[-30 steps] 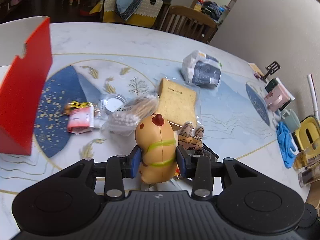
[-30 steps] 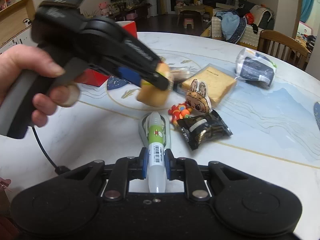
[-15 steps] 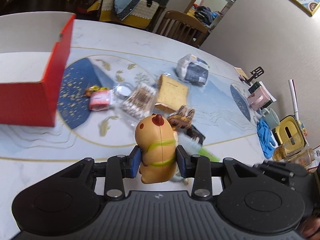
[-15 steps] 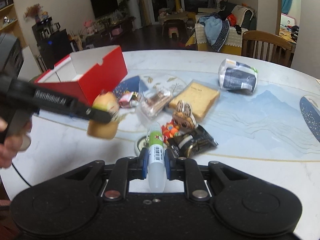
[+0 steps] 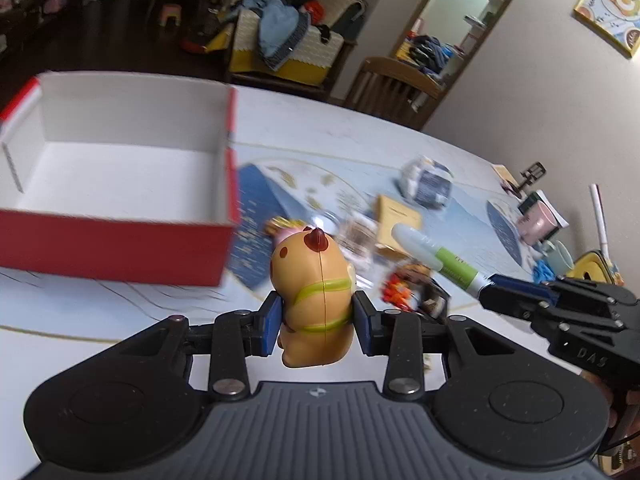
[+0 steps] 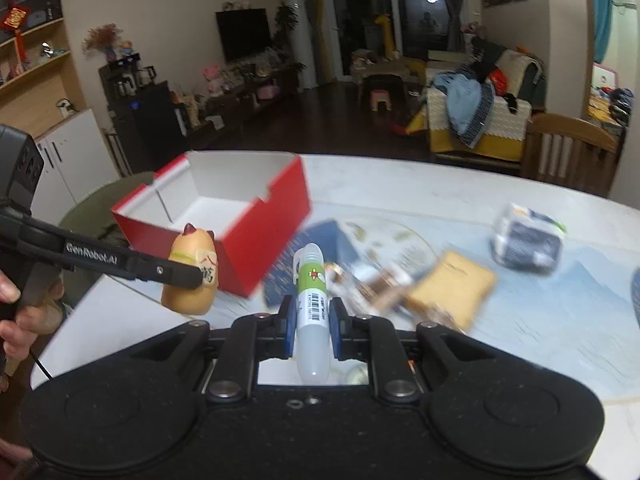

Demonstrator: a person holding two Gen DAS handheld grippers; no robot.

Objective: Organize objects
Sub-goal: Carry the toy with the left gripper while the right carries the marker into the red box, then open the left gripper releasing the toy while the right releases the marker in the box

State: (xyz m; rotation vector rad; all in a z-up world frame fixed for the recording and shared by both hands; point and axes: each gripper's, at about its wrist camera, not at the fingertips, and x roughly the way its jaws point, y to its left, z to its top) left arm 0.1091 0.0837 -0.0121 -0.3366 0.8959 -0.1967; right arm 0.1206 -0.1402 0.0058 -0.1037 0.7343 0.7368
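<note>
My left gripper (image 5: 318, 320) is shut on a tan animal figurine (image 5: 316, 292) with green stripes, held above the table in front of the open red box (image 5: 116, 240), whose white inside is bare. In the right wrist view the same figurine (image 6: 192, 276) hangs in the left gripper (image 6: 196, 276) beside the red box (image 6: 272, 236). My right gripper (image 6: 313, 326) is shut on a white glue bottle (image 6: 313, 300) with a green label. That glue bottle (image 5: 436, 256) shows at the right of the left wrist view, held in the right gripper (image 5: 490, 282).
Loose items lie on the marble table (image 5: 340, 140): a wrapped bread slice (image 6: 452, 288), a blue-and-white packet (image 6: 528, 240), a small toy (image 5: 400, 284) and a dark snack pack (image 5: 434, 300). Cups and boxes (image 5: 540, 220) crowd the right edge. A wooden chair (image 6: 568, 156) stands behind.
Both grippers rose with their loads. The left one swung left, so the red box now lies ahead with its inside showing. The glue bottle came off the table.
</note>
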